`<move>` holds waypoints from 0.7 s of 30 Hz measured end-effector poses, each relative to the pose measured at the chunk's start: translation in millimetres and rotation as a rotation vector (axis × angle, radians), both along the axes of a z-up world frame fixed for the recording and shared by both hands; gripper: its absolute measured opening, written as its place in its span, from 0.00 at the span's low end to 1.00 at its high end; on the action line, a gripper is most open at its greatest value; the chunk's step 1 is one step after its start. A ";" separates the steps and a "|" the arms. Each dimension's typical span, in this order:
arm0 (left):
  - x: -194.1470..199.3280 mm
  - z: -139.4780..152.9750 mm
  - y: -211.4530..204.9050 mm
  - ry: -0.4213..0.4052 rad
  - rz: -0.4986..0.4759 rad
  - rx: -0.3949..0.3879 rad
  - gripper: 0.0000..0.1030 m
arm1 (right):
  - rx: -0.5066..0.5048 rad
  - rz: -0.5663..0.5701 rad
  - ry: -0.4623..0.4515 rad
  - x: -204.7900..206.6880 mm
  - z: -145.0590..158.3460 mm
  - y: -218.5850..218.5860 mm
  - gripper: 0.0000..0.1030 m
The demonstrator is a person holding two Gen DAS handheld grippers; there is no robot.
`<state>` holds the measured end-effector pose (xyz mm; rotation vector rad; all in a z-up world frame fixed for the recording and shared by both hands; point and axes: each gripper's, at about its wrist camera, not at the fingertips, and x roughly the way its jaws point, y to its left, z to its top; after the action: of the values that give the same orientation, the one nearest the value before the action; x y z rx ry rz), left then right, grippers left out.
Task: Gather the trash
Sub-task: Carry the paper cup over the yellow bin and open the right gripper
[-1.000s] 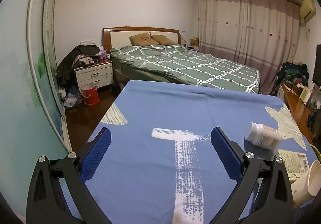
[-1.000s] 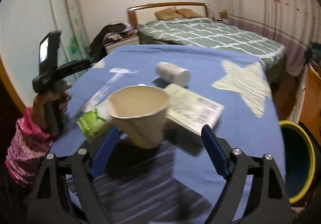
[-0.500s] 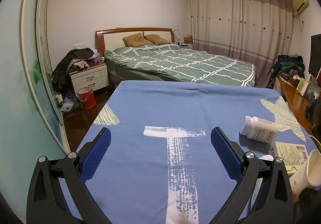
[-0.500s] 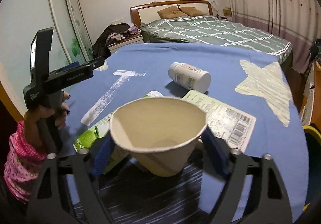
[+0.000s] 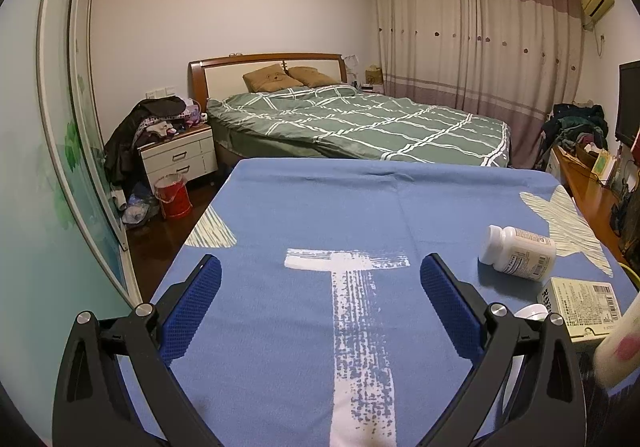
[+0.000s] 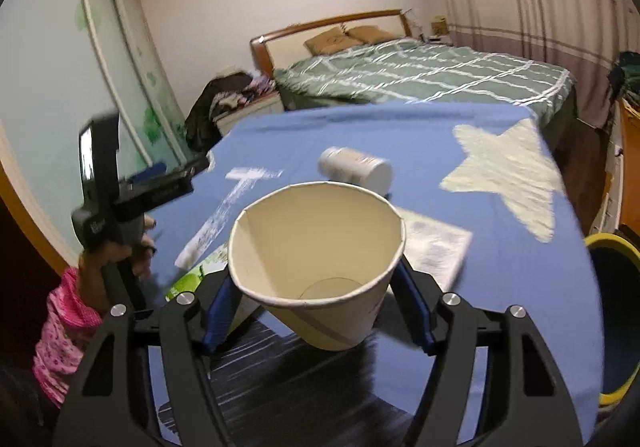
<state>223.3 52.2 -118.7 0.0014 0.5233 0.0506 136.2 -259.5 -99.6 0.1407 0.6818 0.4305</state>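
A cream paper cup (image 6: 320,267) sits between the blue pads of my right gripper (image 6: 318,307). The jaws are closing on it, the pads press its sides, and it hangs tilted above the blue tablecloth (image 6: 460,175). The same cup shows as a blur (image 5: 616,347) at the right edge of the left wrist view. A white pill bottle (image 5: 518,253) (image 6: 354,167) lies on its side behind it. A flat printed box (image 5: 580,305) (image 6: 436,247) and a green packet (image 6: 192,279) lie on the cloth. My left gripper (image 5: 320,271) (image 6: 132,187) is open with nothing between its fingers.
A dark bin with a yellow rim (image 6: 608,243) stands off the table's right side. A hand with a pink sleeve (image 6: 64,323) holds the left gripper at the table's left edge. A bed (image 5: 360,123) and a nightstand (image 5: 180,159) lie beyond the table.
My right gripper has closed around the paper cup and raised it off the cloth, rolling a little. The left gripper has stayed open and nearly still.
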 end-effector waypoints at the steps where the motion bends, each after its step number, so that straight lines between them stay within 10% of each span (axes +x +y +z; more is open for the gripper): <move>1: 0.1 -0.1 -0.1 0.001 0.000 0.000 0.95 | 0.006 -0.020 -0.009 -1.8 4.0 -7.9 0.64; 21: 1.3 -3.3 -0.4 0.007 0.004 -0.006 0.95 | -0.118 -0.738 0.131 20.9 -37.0 -232.5 0.75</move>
<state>224.6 51.8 -121.9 -0.0057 0.5304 0.0533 157.1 -492.0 -136.7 0.2957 0.7301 -0.3285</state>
